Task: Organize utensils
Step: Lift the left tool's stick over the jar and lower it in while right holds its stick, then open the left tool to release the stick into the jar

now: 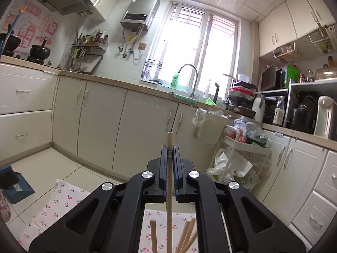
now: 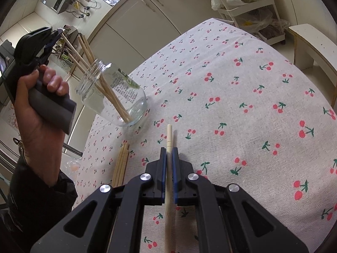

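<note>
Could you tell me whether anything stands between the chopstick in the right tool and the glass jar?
Nothing lies on the cloth between the chopstick and the glass jar. However, the left tool holds another chopstick over the jar's mouth, crowding the way in.

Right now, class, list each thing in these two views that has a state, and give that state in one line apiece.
Left gripper: shut on a chopstick.
Right gripper: shut on another chopstick.
Glass jar: lidless, on the tablecloth, holding chopsticks.
Loose chopsticks: lying bundled on the tablecloth.
</note>
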